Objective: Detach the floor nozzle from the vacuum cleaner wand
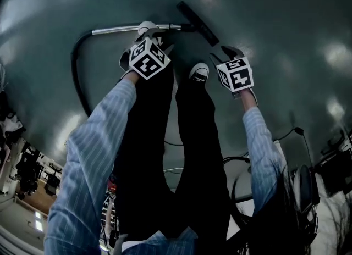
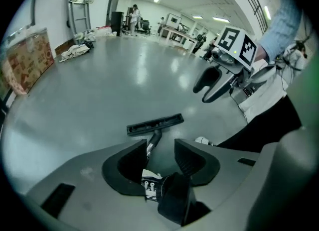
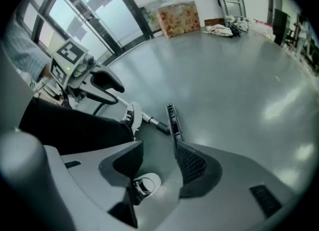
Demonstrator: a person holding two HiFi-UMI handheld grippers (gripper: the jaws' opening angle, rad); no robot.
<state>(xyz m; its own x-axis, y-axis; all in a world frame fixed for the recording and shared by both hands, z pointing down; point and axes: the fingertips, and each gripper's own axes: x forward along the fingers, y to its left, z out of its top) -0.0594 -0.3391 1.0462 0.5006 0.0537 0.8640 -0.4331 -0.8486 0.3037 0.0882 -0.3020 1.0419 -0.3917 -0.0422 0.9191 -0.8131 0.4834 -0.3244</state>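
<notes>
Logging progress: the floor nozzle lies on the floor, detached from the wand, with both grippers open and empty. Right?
No: the floor nozzle is attached to the wand, as the head view shows. It lies on the floor, and the left gripper and right gripper are open and empty.

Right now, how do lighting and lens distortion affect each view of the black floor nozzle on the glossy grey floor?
Head view: dim, ceiling-light glare on the glossy grey floor, long black floor nozzle distinct. Left gripper view: strong fisheye bowing, dark corners, nozzle sharp. Right gripper view: same bowing, bright windows, glare at right.
</notes>
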